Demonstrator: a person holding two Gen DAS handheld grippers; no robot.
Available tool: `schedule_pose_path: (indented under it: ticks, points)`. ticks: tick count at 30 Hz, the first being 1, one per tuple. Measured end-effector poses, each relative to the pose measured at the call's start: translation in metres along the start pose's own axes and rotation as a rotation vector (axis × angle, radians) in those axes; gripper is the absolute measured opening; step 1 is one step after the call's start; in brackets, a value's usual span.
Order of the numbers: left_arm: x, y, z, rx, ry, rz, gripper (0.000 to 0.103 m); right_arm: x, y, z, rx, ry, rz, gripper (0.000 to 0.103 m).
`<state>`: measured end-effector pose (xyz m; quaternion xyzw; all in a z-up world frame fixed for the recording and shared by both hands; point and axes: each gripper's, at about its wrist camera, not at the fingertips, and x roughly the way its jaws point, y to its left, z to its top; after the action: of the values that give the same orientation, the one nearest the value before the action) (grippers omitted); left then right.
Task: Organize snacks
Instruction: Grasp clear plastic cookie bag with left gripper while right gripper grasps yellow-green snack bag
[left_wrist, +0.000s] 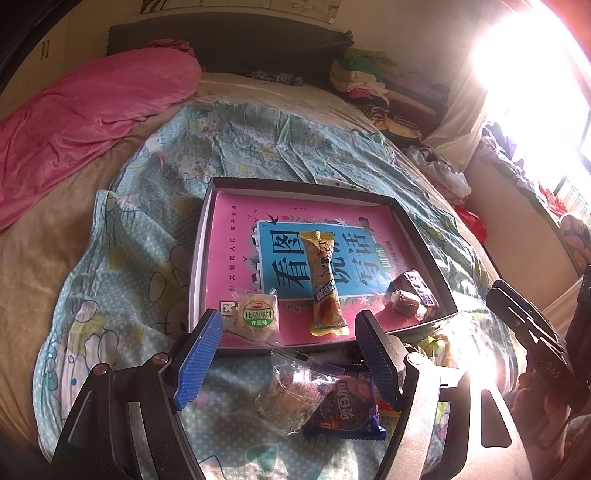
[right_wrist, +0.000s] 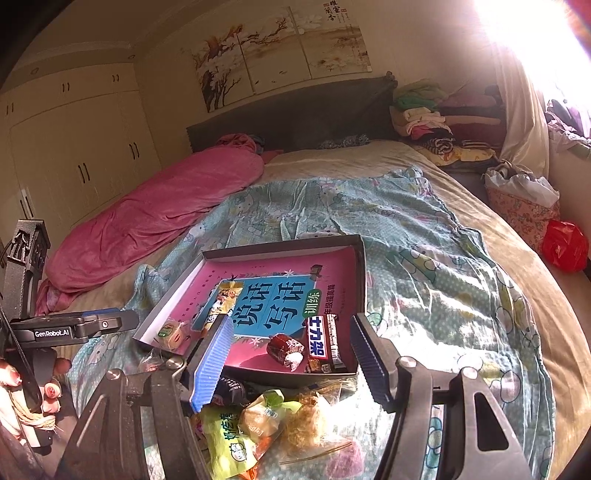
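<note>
window glare (left_wrist: 532, 70) wipes out the whole top right corner. the right gripper's blue finger (right_wrist: 212, 363) covers the bottom of the long yellow snack bar (right_wrist: 221, 301). green snack bag (right_wrist: 225, 443) runs off the bottom edge, its print only partly readable.

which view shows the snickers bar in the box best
The right wrist view: the snickers bar lies close to the camera in the box, its front label facing up and readable. In the left wrist view the snickers bar sits farther off at the box's right corner, angled and harder to read.
</note>
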<state>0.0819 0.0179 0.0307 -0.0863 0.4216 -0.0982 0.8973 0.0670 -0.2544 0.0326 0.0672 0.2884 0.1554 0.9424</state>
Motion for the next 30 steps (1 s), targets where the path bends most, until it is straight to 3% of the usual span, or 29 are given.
schedule_pose_path:
  ticks: [30]
  points:
    - [0.000, -0.002, -0.019, 0.039, 0.041, 0.026, 0.076, 0.004, 0.019, -0.023, -0.027, 0.087, 0.016, 0.065]
